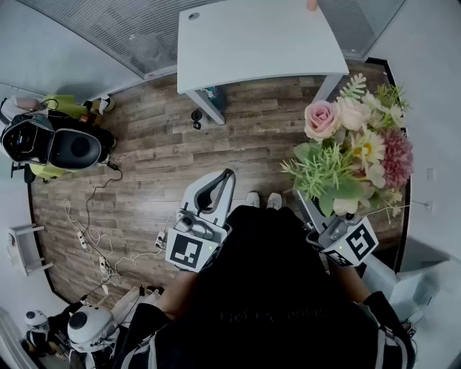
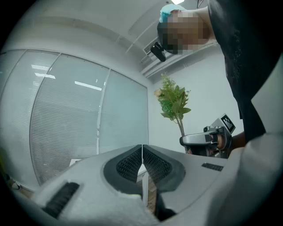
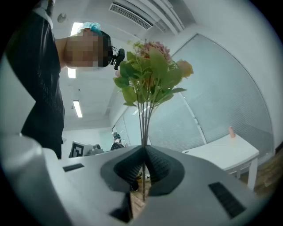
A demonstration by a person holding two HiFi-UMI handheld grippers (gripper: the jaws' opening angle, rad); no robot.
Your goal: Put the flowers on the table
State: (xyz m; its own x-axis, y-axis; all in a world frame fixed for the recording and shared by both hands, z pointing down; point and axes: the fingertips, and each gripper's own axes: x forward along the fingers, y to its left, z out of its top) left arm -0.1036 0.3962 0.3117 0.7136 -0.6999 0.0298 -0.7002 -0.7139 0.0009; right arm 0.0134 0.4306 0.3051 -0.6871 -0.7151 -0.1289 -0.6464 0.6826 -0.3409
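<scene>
right gripper [image 3: 143,155] clamped on the stems of the flowers [image 1: 354,148], well short of the table [image 1: 252,43] — best carry them upright with a firm pinch — left gripper [image 2: 142,154] pinched together, empty.

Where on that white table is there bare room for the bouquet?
Nearly all of the table is bare: the whole middle and the near edge. Only a small pink object at the far edge and a dark round spot near a far corner mark it. The floor at left is crowded with cables. The right gripper holds the flowers.
</scene>
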